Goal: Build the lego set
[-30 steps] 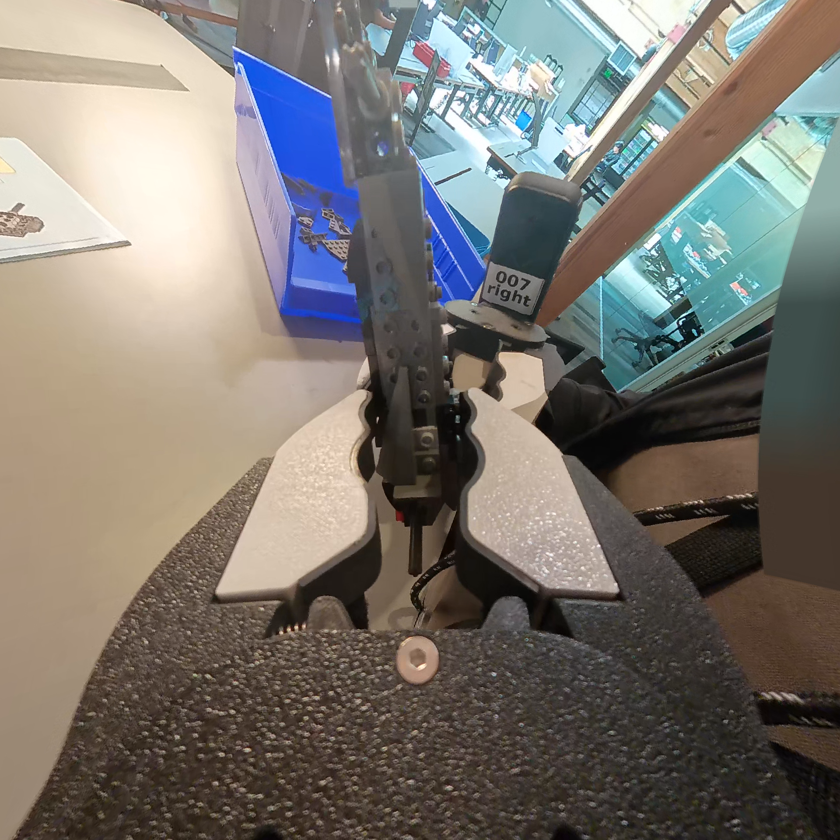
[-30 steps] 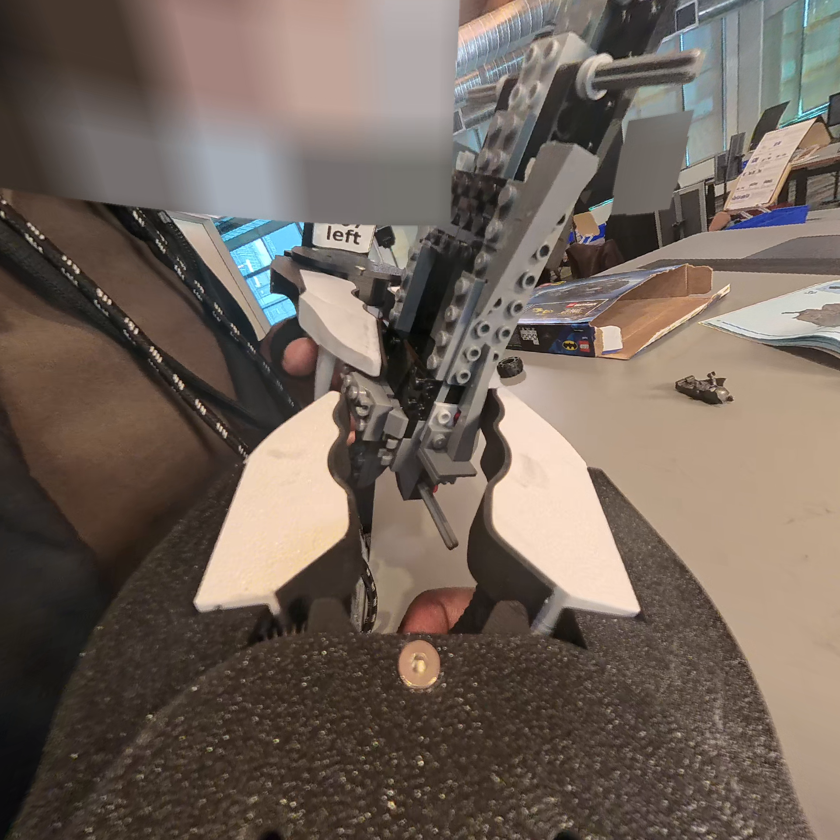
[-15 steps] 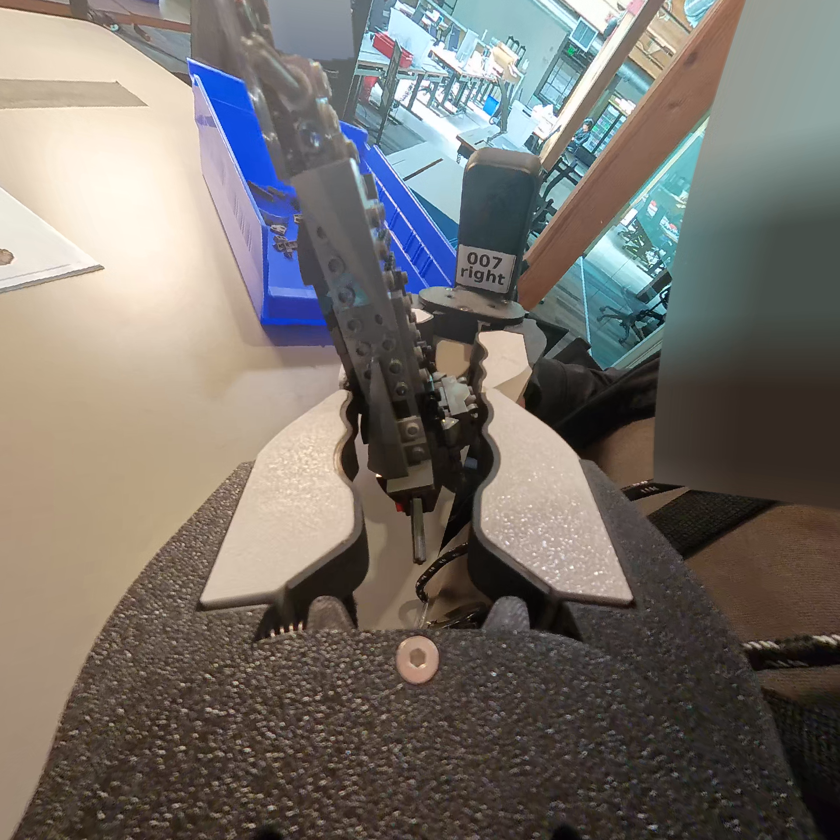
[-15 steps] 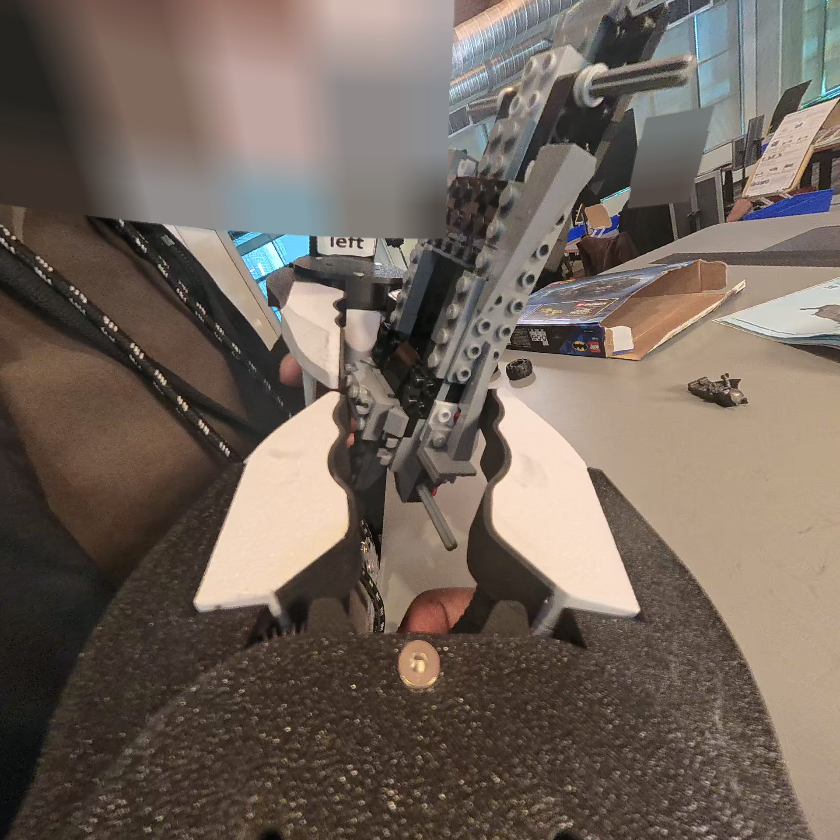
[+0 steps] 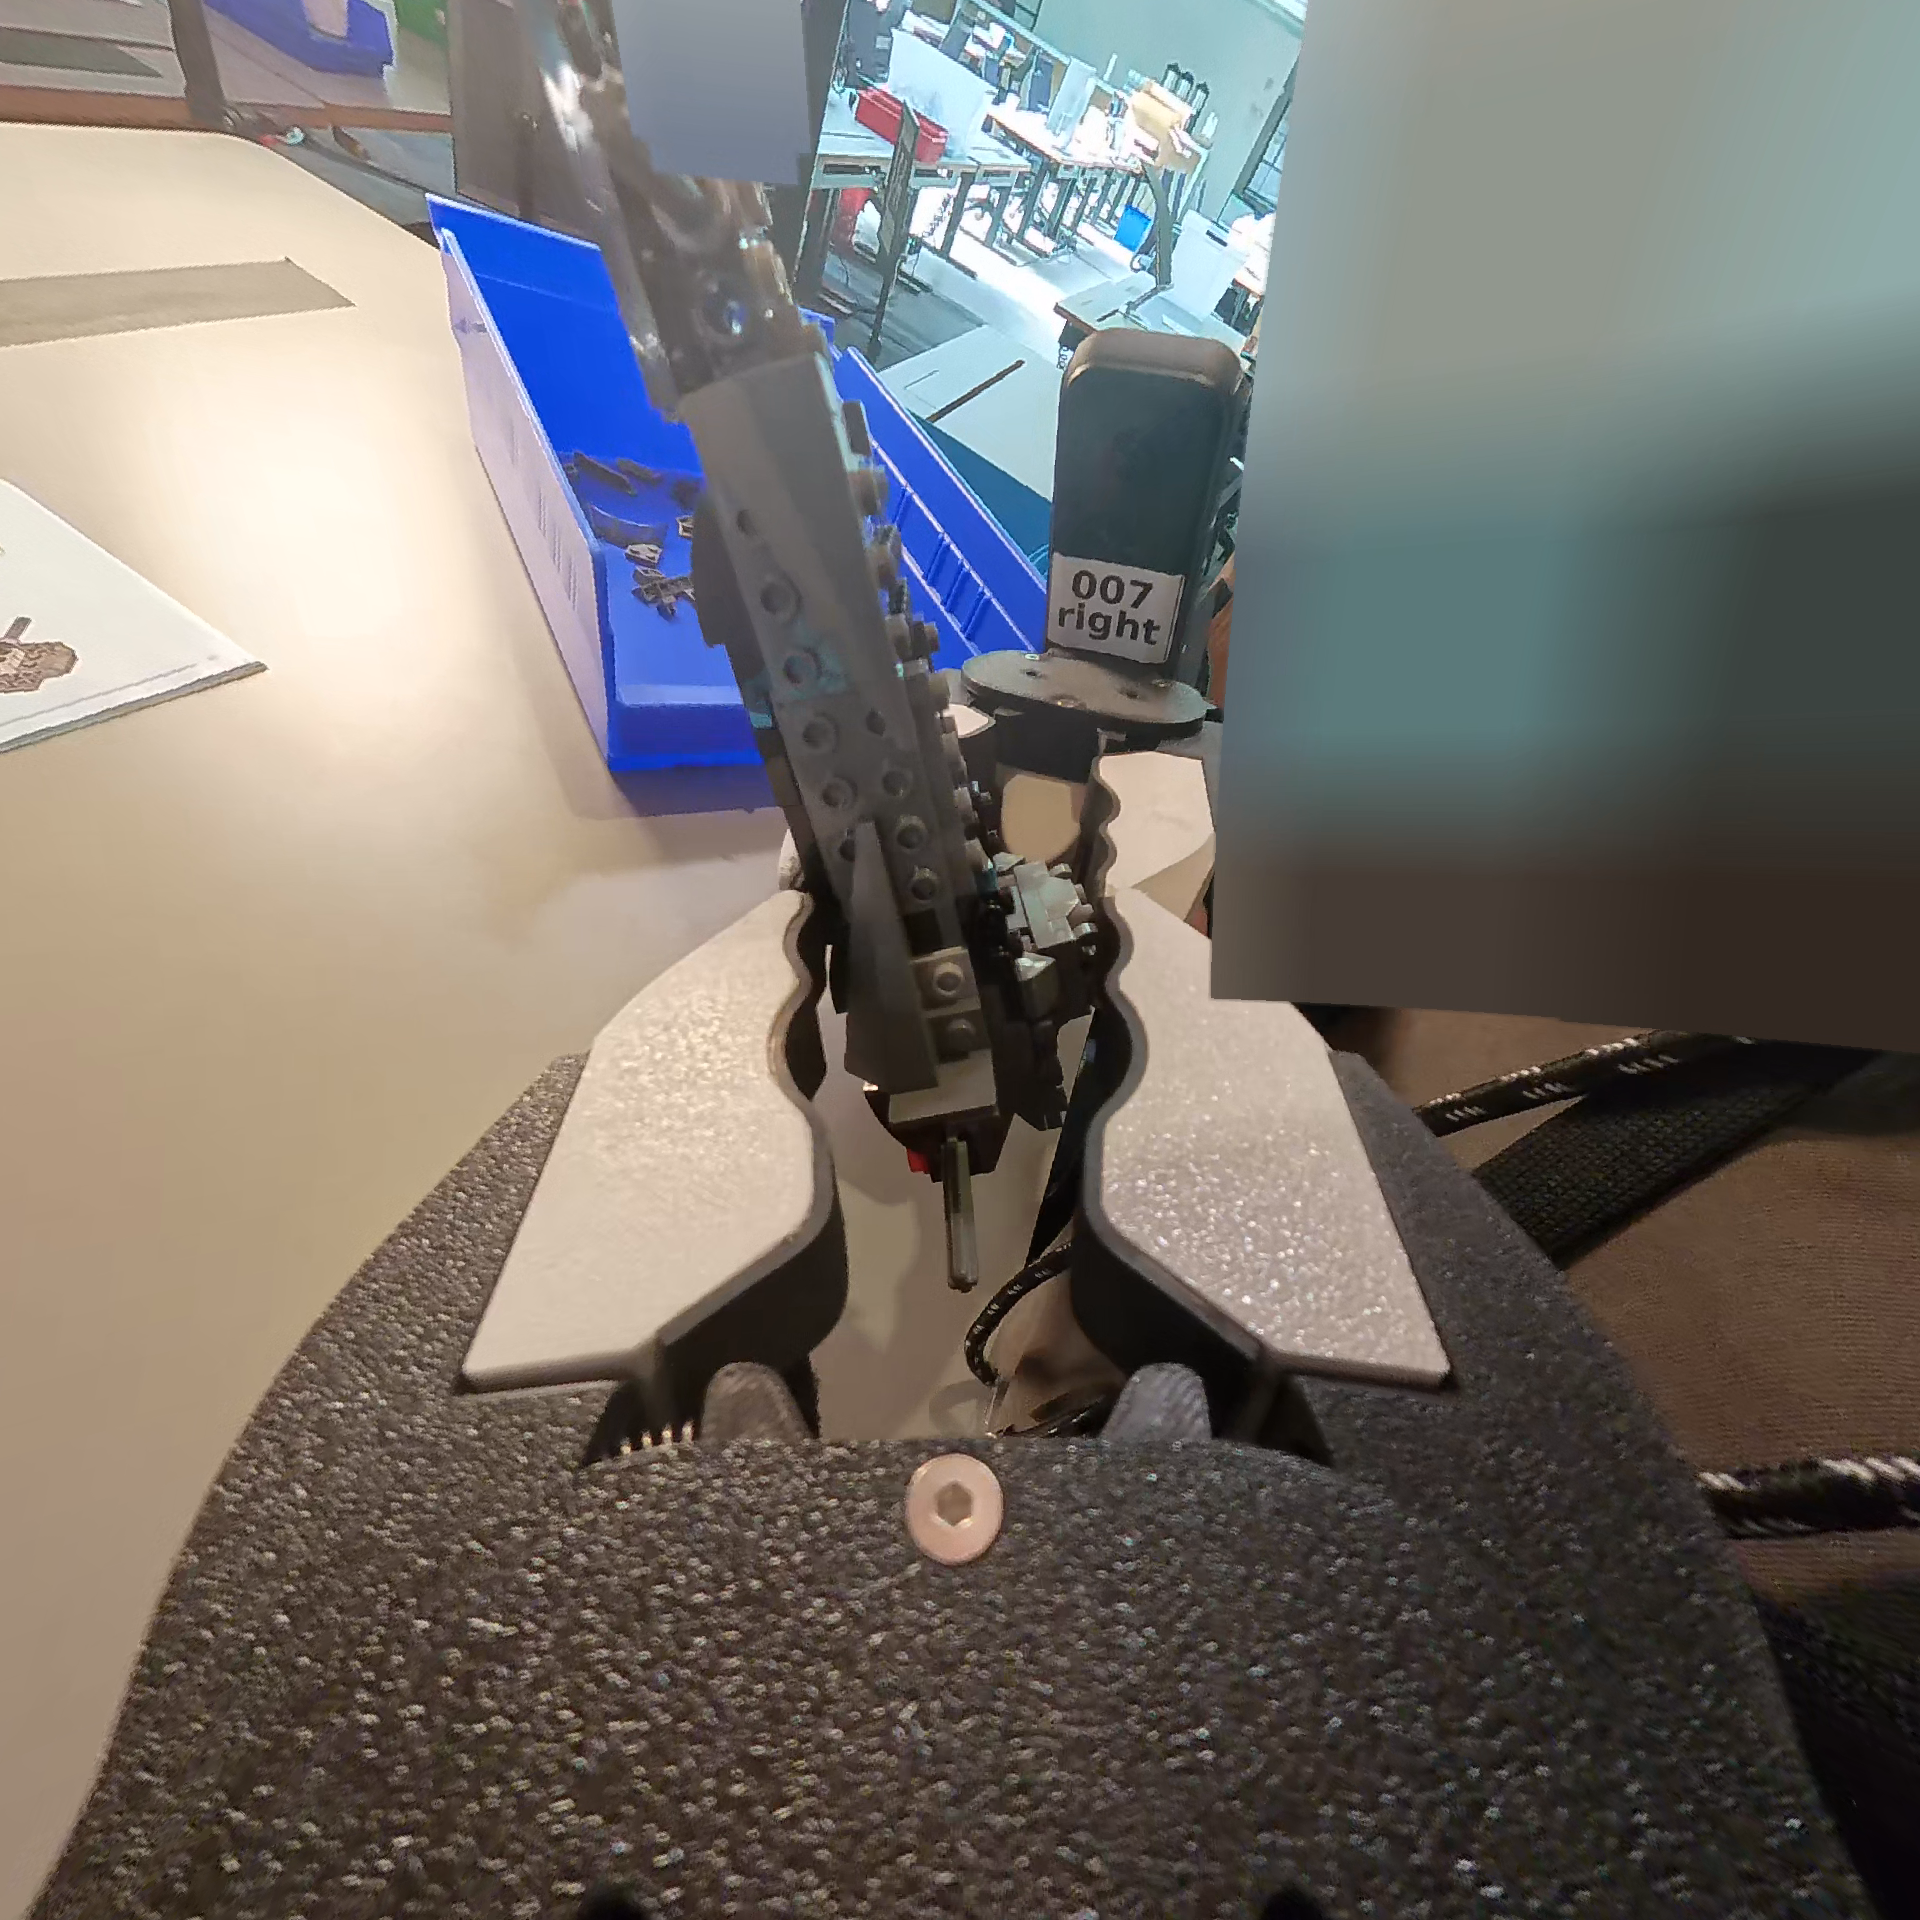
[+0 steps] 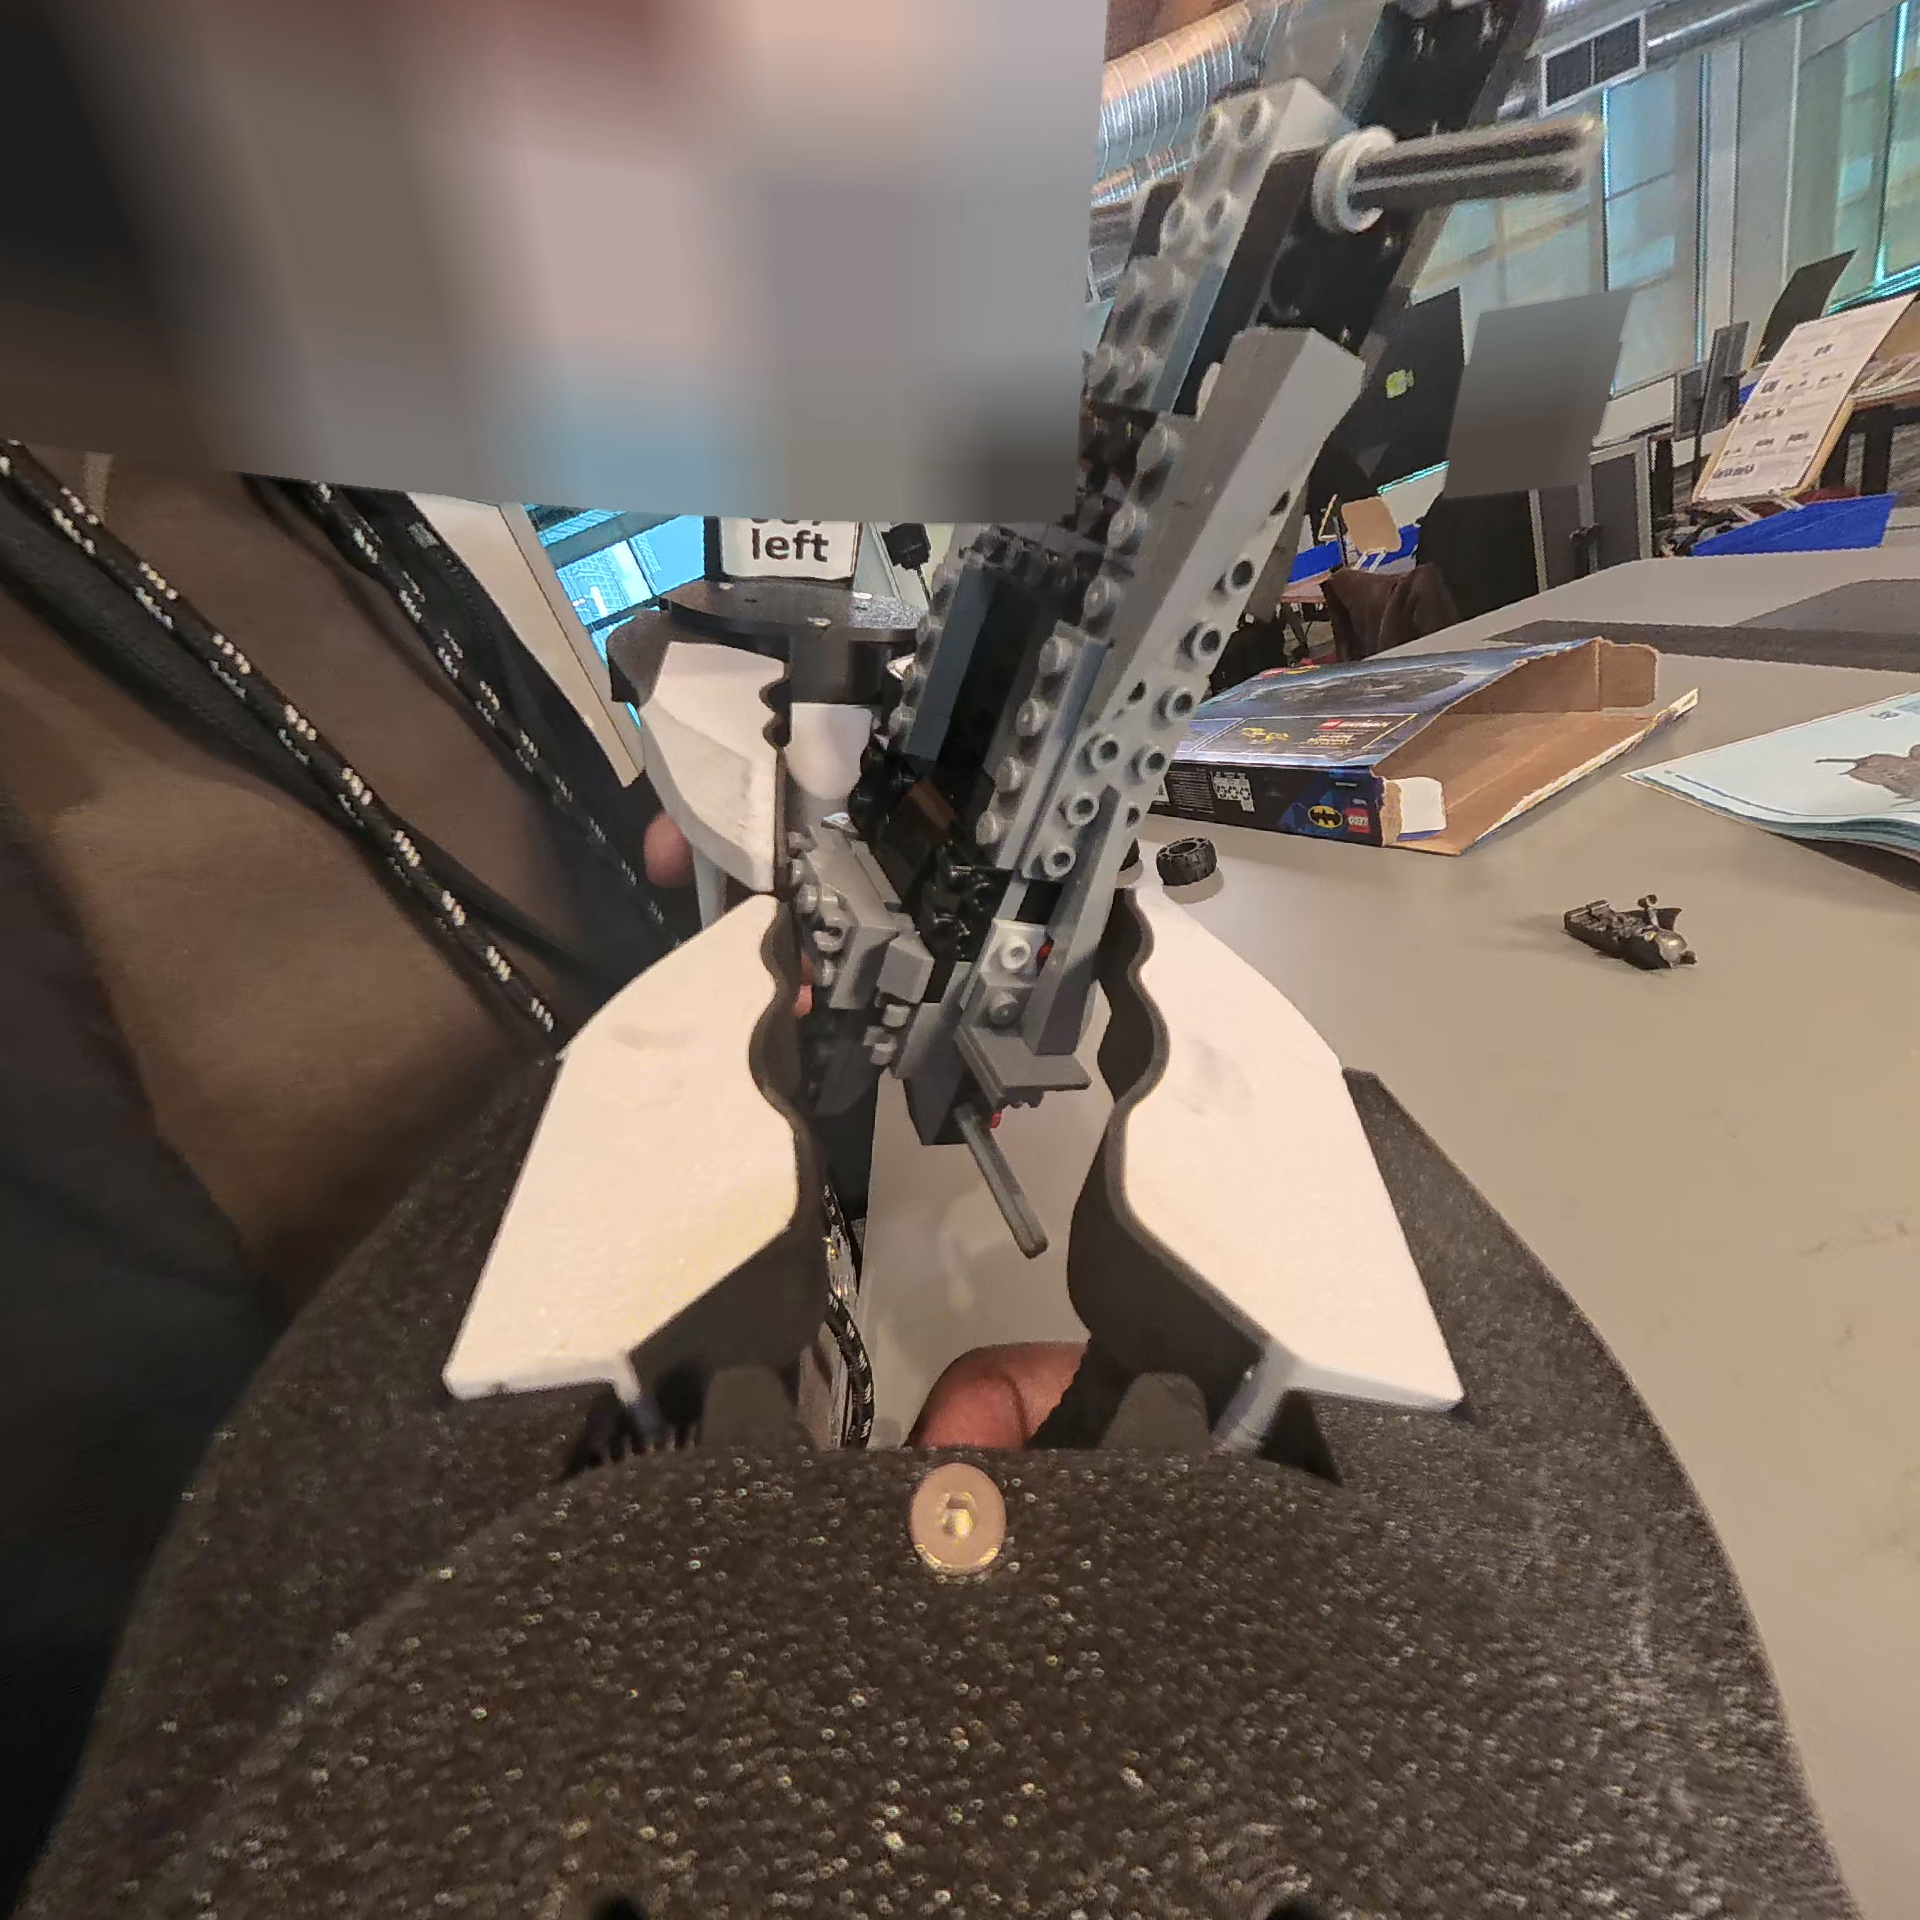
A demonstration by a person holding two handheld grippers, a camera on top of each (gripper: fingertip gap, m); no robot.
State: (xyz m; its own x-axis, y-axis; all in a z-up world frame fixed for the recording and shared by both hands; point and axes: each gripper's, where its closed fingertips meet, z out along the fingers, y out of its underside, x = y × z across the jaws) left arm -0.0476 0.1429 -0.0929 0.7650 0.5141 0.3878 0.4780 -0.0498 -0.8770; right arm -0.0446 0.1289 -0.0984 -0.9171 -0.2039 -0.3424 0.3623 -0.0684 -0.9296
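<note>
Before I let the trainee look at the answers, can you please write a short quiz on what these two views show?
1. True or false: the blue bin is empty.
2. What stands between the fingers of the right gripper? A) a grey brick model B) a paper booklet C) a wheel
3. Fill in: the small black tyre lies on the ___, near the opened cardboard box.

Key: 1. False: small dark pieces lie in it. 2. A. 3. table.
</note>
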